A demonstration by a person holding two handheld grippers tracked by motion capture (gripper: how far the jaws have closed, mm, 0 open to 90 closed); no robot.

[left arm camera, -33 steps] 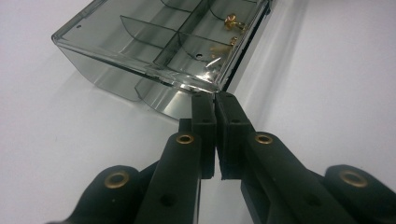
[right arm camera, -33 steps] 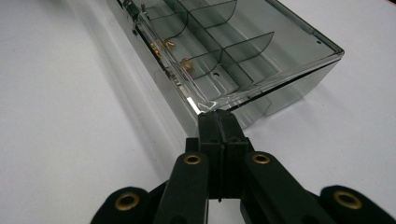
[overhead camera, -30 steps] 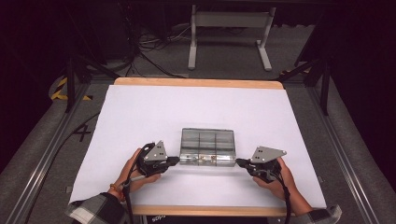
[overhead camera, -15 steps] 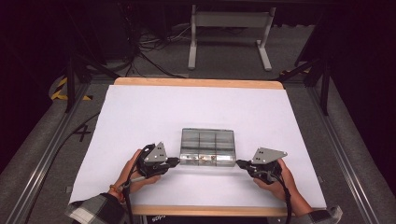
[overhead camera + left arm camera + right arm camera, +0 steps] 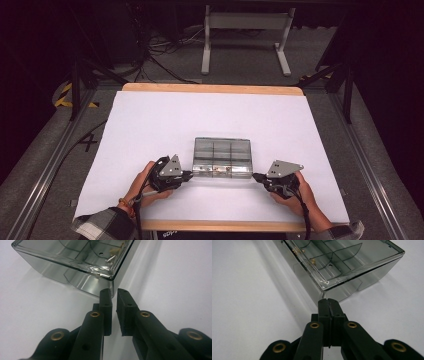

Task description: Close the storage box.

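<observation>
Where the two grippers point inward from either side, a clear smoky-grey plastic compartment box (image 5: 222, 158) is seen lying flat on the white paper-covered table (image 5: 150, 125), directly between their tips. The box is divided by thin transparent walls into a grid of small cells, three across and two deep as read from the high view. Most cells appear bare; a few small pale yellowish bits are seen in the row nearest the grippers, at the far corner in the left gripper view (image 5: 116, 251) and along the near edge in the right gripper view, too small to be identified. Whether a lid is fitted cannot be told.

The left gripper (image 5: 189, 174) is held just at the box's near left corner, and in its own view the corner of the box (image 5: 75, 262) is seen immediately ahead of the fingertips (image 5: 106, 293). Its jaws are parted by a narrow slit, nothing lies between them, and they have just been opening slightly. The right gripper (image 5: 256, 176) is held just off the near right corner, apart from the wall by a small gap; its jaws are pressed fully together, empty, with the box's corner (image 5: 342, 272) just beyond their tips.

Compared with the earlier frames, the box is found in the same spot, and both hands are found where they were; only the slight parting of the left jaws is new.
</observation>
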